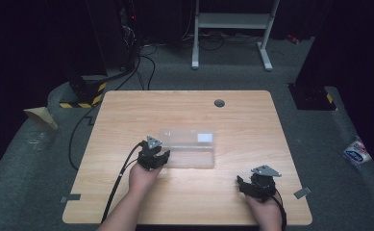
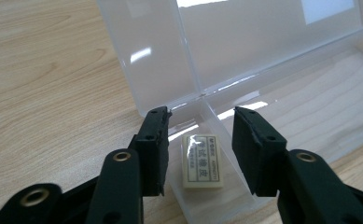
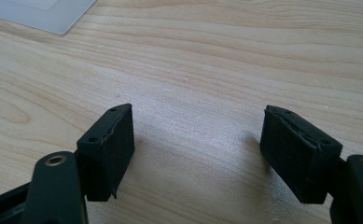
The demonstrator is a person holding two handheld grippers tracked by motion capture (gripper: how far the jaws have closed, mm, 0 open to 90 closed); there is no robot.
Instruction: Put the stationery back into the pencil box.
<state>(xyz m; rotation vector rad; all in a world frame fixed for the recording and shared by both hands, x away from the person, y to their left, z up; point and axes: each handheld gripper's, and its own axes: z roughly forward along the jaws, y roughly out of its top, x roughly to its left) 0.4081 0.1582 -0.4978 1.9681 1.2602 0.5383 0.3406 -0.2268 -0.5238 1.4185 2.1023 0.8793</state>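
Note:
A clear plastic box [image 1: 188,148] lies open in the middle of the wooden table [image 1: 252,120], its lid [image 2: 244,42] tilted back. A small white eraser [image 2: 202,161] with printed characters lies flat inside the box at its left end. My left gripper [image 1: 156,157] hovers open at that end, and in the left gripper view the left gripper [image 2: 201,140] has its jaws apart on either side of the eraser, not touching it. My right gripper [image 1: 252,185] rests open near the table's front right, and in the right gripper view the right gripper [image 3: 198,149] has bare wood between its fingers.
A grey cable hole [image 1: 219,103] sits near the table's far edge. A corner of the box [image 3: 44,14] shows at the top left of the right gripper view. Beyond the table are a white stand [image 1: 232,29], floor cables [image 1: 141,62] and a bag [image 1: 357,153] at the right.

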